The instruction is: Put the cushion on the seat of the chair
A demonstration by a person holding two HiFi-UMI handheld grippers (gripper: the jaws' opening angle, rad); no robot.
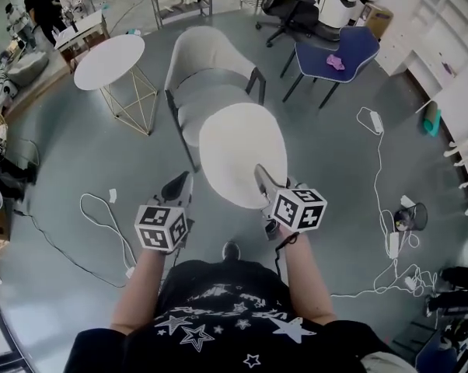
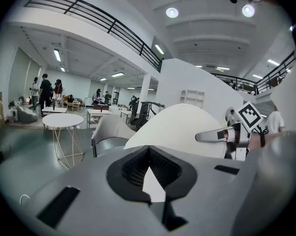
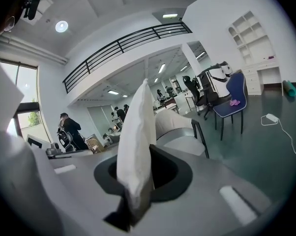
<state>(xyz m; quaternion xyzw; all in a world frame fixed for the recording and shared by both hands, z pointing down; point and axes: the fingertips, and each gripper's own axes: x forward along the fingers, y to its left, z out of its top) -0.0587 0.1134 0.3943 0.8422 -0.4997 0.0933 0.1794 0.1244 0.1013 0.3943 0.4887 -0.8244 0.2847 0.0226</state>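
The white oval cushion [image 1: 242, 150] hangs in the air in front of me, just short of the light grey chair [image 1: 209, 92], whose seat lies partly under the cushion's far end. My right gripper [image 1: 259, 171] is shut on the cushion's near edge; the right gripper view shows the cushion [image 3: 135, 141] standing edge-on, pinched in the right gripper [image 3: 140, 176], with the chair [image 3: 180, 127] behind. My left gripper [image 1: 179, 180] sits left of the cushion, apart from it, shut and holding nothing. In the left gripper view, the cushion [image 2: 182, 127] and chair [image 2: 106, 132] lie beyond the left gripper [image 2: 149, 151].
A round white table [image 1: 110, 61] on a wire base stands left of the chair. A blue chair [image 1: 335, 57] with a pink thing on it is at the right, a black office chair [image 1: 292, 10] behind. Cables [image 1: 102, 216] trail on the floor at both sides. People stand far left.
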